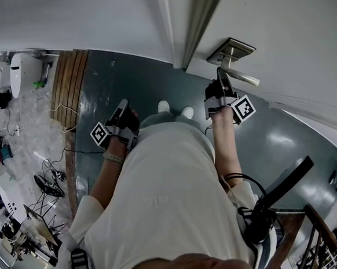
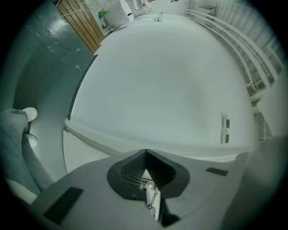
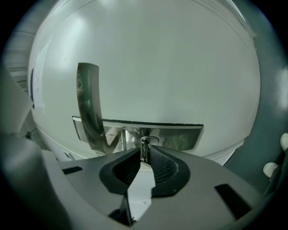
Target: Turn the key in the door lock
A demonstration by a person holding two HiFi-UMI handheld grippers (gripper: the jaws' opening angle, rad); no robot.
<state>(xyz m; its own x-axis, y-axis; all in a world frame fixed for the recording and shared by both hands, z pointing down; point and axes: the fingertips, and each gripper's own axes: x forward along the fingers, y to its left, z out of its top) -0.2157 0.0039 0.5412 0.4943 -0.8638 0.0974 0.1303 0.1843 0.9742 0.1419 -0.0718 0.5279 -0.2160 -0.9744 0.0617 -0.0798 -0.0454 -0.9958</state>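
a: where do we have the key (image 3: 144, 152)?
b: in the door lock (image 3: 149, 139), set in the metal plate (image 3: 180, 134). our right gripper (image 3: 144, 158) pinches its head at 12 o'clock of its own view. the door handle (image 3: 90, 108) rises at 10 o'clock from it.
a: and our left gripper (image 2: 146, 155)?
b: pressed together on nothing. in the head view it hangs at 9 o'clock of the right one, and it faces a white wall (image 2: 162, 90).

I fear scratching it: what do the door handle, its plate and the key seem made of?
The door handle looks like metal, likely polished steel or chrome, since it shows mirror-like reflections. The plate seems to be the same metal, with softer, brushed-looking reflections. The key is a duller grey metal with stamped marks; the alloy cannot be told.
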